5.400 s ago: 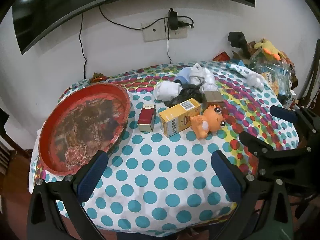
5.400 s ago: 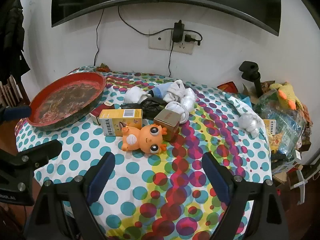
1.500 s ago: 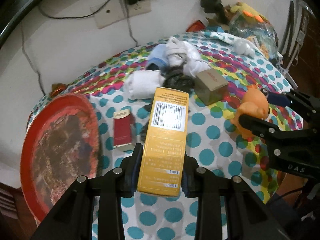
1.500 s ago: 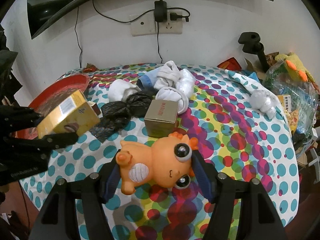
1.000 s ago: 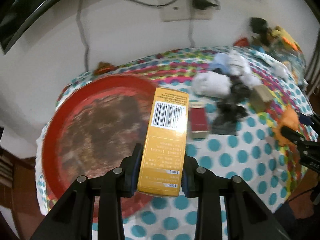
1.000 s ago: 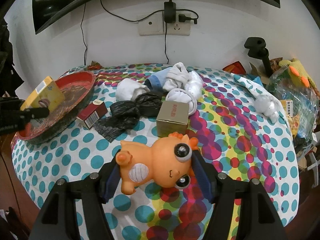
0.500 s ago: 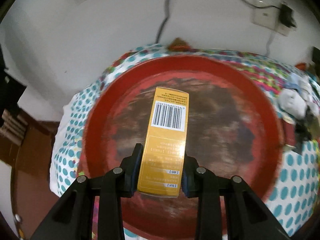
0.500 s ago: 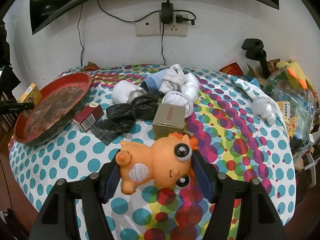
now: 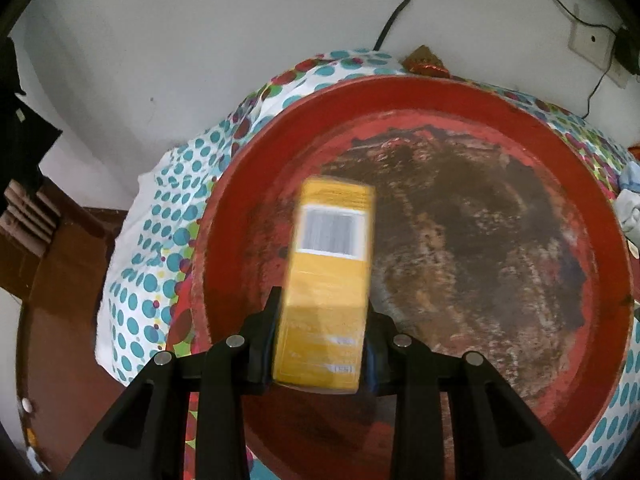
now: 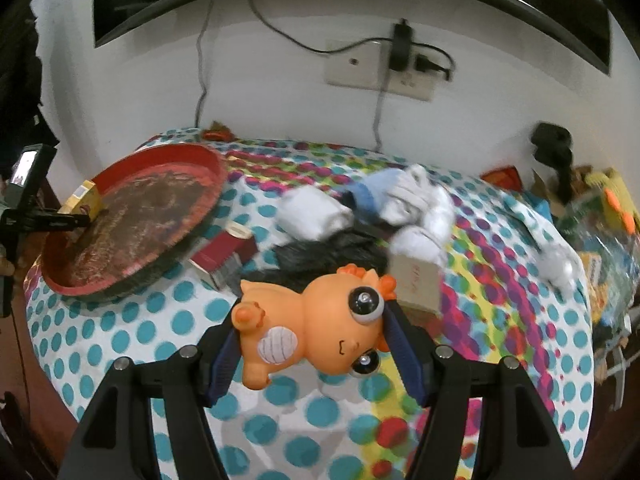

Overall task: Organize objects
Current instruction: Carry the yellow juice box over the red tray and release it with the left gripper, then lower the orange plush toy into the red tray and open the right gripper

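Two loads are heading trayward: left hand-held gripper (image 9: 320,344) clamping the yellow box (image 9: 326,284) over the red tray (image 9: 480,92), right hand-held gripper (image 10: 316,344) squeezing the orange toy (image 10: 316,320), tray at ten o'clock.

Bare red tray (image 9: 520,92) floor right of yellow box (image 9: 326,280); raised rim all round.

No text is legible: the yellow box (image 9: 326,280) bears a blurred barcode and smeared print, and the brown box (image 10: 416,284) carries an unreadable red mark.

Dim indoor light, fisheye warp, yellow box (image 9: 326,276) motion-blurred.
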A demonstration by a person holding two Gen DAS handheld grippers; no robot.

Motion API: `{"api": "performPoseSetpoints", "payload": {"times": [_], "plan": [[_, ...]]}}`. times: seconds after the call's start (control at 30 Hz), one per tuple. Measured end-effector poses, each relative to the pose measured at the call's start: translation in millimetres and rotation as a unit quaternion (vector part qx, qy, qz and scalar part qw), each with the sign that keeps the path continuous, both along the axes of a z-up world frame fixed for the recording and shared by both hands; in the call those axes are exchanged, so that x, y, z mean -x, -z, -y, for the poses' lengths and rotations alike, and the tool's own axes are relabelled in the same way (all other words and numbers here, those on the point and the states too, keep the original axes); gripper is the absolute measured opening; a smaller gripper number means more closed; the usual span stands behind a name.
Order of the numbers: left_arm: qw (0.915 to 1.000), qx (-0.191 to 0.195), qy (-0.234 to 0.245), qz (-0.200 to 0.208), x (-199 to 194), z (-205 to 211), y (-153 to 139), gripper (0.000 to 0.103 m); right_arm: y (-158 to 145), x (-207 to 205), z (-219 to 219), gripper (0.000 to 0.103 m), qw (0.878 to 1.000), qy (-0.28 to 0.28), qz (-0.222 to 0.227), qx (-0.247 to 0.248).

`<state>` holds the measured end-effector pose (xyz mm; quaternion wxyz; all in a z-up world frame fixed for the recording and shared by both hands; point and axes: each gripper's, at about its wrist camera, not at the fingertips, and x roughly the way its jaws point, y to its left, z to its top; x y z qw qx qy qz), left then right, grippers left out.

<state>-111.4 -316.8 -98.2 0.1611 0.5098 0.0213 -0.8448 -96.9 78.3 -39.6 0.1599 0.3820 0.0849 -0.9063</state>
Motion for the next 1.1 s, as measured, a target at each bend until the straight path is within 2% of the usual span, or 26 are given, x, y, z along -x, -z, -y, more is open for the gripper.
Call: {"api": "performPoseSetpoints", "payload": {"times": [0.27,0.4,0.5,0.57,0.7,0.77,0.9,1.1], "plan": [[0.9999,-0.003,0.014,-0.002,-5.3,4.4,3.7,0.031,-10.9,20.5,68.1,0.068,0.998,-0.059,-0.011,-0.004],[0.9996,-0.016,0.019,-0.013,-11.8,6.8,-6.9,0.032,-17.4,36.3,104.7,0.068,0.996,-0.089,-0.018,-0.009],[0.9995,-0.008,0.021,-0.021,-19.7,6.3,-18.9,0.048,-16.0,50.5,130.8,0.068,0.994,-0.107,-0.012,-0.005],[0.9992,-0.001,0.021,-0.033,-28.1,6.0,-29.1,0.063,-12.6,58.5,146.3,0.068,0.993,-0.114,-0.008,-0.009],[0.9983,0.021,0.020,-0.051,-48.9,5.5,-48.4,0.069,-0.5,74.3,172.6,0.068,0.993,-0.119,0.005,-0.013],[0.9981,0.019,0.011,-0.058,-60.9,8.0,-55.8,0.076,7.3,83.5,180.4,0.068,0.993,-0.115,0.015,-0.016],[0.9980,0.000,-0.011,-0.063,-85.3,15.7,-61.1,0.078,18.0,97.8,185.8,0.068,0.994,-0.104,0.028,-0.022],[0.9970,0.004,-0.042,-0.065,-113.8,18.2,-58.0,0.080,22.4,103.0,196.5,0.068,0.993,-0.104,0.021,-0.044]]}}
